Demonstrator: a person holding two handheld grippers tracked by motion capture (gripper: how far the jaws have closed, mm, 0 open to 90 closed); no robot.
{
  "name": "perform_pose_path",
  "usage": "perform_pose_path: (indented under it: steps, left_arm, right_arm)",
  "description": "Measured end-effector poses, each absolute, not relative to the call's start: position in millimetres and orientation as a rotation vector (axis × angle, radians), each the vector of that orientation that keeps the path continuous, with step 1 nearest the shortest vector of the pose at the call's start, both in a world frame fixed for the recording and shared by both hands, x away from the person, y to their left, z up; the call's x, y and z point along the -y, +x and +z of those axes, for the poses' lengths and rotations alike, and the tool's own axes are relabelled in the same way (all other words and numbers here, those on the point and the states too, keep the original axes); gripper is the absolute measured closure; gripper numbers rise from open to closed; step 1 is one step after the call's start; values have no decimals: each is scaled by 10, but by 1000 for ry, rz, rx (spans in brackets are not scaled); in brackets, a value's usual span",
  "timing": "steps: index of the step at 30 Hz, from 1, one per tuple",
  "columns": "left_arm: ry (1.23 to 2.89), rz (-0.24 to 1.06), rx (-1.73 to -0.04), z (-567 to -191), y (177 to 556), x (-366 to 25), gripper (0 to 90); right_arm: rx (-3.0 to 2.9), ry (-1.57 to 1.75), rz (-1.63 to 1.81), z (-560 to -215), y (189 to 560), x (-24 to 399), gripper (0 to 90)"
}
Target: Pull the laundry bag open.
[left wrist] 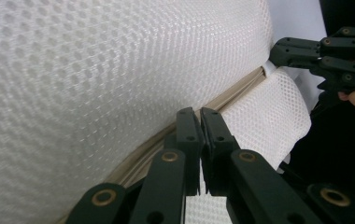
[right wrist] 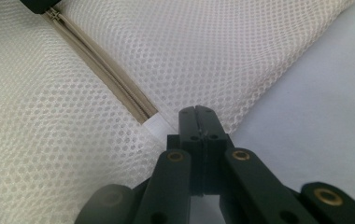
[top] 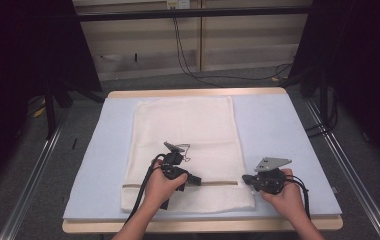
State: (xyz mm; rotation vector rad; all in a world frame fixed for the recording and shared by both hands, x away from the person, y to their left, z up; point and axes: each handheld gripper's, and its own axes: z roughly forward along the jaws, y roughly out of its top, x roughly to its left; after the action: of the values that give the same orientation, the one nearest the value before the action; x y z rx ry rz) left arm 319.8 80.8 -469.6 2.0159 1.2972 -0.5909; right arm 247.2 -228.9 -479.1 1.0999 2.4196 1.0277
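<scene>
A desk (top: 298, 125) covered with a pale blue mat is seen in a dim room, with dark curtains at both sides and cables trailing over the grey floor behind. On the mat a white mesh laundry bag (top: 188, 135) is laid flat, a little left of centre, with its near edge close to the person's side. A beige zipper (top: 218, 183) runs across the bag near that edge.

The right claw (top: 245, 178) is clenched at the zipper's right end; in the right gripper view its jaws are shut on the white fabric tab (right wrist: 159, 123) where the zipper (right wrist: 105, 74) stops. By this hold the bag is judged to be anchored, so that the mesh cannot bunch or slide along.

The left claw (top: 196, 180) is placed farther left on the same zipper line. In the left gripper view its jaws are pressed together right at the zipper (left wrist: 166, 140), most likely pinching the slider or its pull, though the piece itself is hidden behind them. The two claws are set apart along the zipper, apparently so that one may pull against the other.
</scene>
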Motion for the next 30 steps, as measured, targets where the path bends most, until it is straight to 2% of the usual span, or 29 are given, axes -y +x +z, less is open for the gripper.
perform_pose_path:
  steps: [11, 13, 30]
  left_arm:
    - [2008, -592, -1295, -4683, 3184, -858, 872]
    - [2042, -561, -1287, -4679, 3193, -881, 872]
    - [1993, -570, -1306, -4662, 3192, -1044, 872]
  right_arm:
    - [-2423, 1100, 1027, -4790, 2473, 2285, 900]
    - [-2423, 1099, 1025, -4790, 2471, 2284, 900]
    - [-2423, 1102, 1028, -4790, 2474, 2286, 900]
